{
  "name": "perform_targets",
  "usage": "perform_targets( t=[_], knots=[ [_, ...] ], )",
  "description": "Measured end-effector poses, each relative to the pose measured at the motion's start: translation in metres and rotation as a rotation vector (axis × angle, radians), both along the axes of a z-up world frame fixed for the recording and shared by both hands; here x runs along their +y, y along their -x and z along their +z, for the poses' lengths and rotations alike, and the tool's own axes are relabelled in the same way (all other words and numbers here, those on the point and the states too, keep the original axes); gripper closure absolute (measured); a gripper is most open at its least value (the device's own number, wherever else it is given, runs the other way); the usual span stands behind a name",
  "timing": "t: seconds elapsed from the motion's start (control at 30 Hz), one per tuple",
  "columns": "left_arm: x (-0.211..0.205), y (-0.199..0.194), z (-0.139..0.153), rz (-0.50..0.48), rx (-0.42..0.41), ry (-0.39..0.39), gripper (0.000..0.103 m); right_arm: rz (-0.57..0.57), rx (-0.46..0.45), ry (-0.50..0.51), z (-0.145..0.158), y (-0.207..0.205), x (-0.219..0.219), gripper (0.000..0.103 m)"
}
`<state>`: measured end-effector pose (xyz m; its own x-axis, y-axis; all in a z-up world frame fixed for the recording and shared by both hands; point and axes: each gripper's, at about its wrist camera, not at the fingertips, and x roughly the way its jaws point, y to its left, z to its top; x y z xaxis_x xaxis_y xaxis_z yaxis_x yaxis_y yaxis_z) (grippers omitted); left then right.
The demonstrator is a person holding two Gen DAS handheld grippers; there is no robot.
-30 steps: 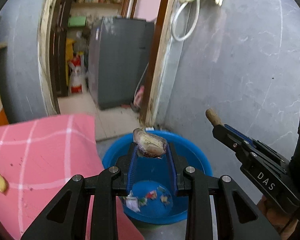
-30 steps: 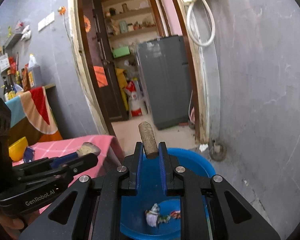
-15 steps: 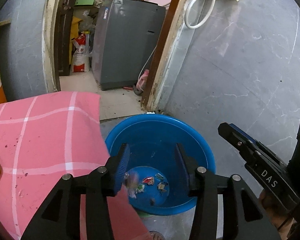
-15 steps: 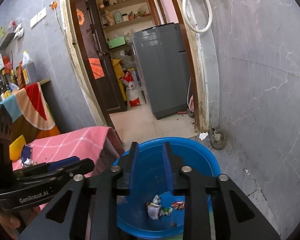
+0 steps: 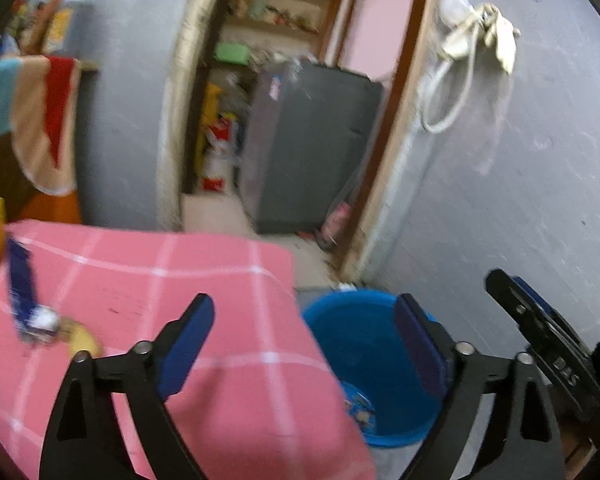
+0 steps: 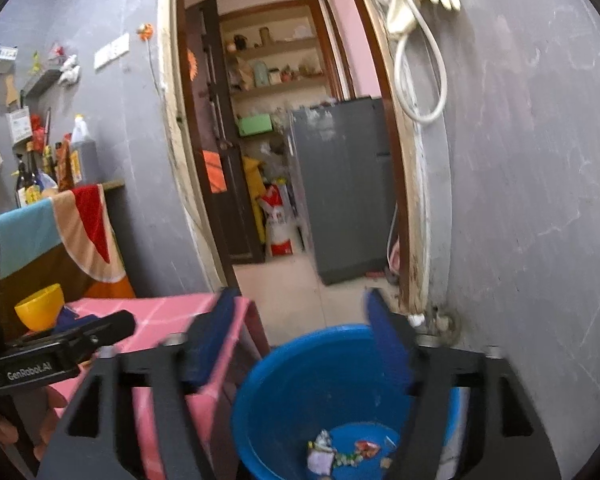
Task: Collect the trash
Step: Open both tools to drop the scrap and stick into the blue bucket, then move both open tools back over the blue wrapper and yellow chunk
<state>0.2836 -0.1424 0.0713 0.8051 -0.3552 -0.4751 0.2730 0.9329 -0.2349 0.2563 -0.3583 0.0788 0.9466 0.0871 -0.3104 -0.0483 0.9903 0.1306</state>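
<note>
Trash (image 5: pixel 40 322) left on the pink surface (image 5: pixel 188 280) — both tools, left (image 5: pixel 304 344) and right (image 6: pixel 300 340), gape wide and empty; approach low, pinch the wrapper squarely, then bucket (image 6: pixel 300 392).

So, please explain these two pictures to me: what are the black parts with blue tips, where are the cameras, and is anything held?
A person holds a hand tool in each hand. Each picture comes from a camera on one tool, looking along its two fingers. The left gripper and the right gripper are both open and empty. Below them stands a blue tub with trash scraps inside. Beside it, a pink checked cloth carries a blue wrapper and a yellow scrap, not collected yet.
</note>
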Motion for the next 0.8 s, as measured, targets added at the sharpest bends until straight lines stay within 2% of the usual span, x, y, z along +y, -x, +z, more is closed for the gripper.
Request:
perform_targets(
  t=[0.1,0.17,0.2,0.37,0.53,0.8],
  knots=[
    [0.02,0.011,0.009,0.08,-0.074,-0.01,0.003,0.019,-0.051,-0.004,0.006,0.003,0.011,0.017],
    [0.033,0.017,0.013,0.122,-0.113,-0.014,0.002,0.024,-0.096,0.001,0.01,0.006,0.02,0.002],
    [0.04,0.021,0.015,0.143,-0.13,-0.018,0.002,0.025,-0.123,0.001,0.011,0.009,0.024,0.0],
    [0.071,0.034,0.025,0.234,-0.197,-0.031,0.002,0.071,-0.224,0.018,0.02,0.018,0.048,0.0],
    [0.104,0.041,0.028,0.297,-0.224,-0.038,0.002,0.12,-0.285,0.038,0.024,0.022,0.073,0.0],
    [0.146,0.047,0.025,0.371,-0.212,-0.075,0.002,0.194,-0.259,0.049,0.023,0.012,0.11,0.0]
  ],
)
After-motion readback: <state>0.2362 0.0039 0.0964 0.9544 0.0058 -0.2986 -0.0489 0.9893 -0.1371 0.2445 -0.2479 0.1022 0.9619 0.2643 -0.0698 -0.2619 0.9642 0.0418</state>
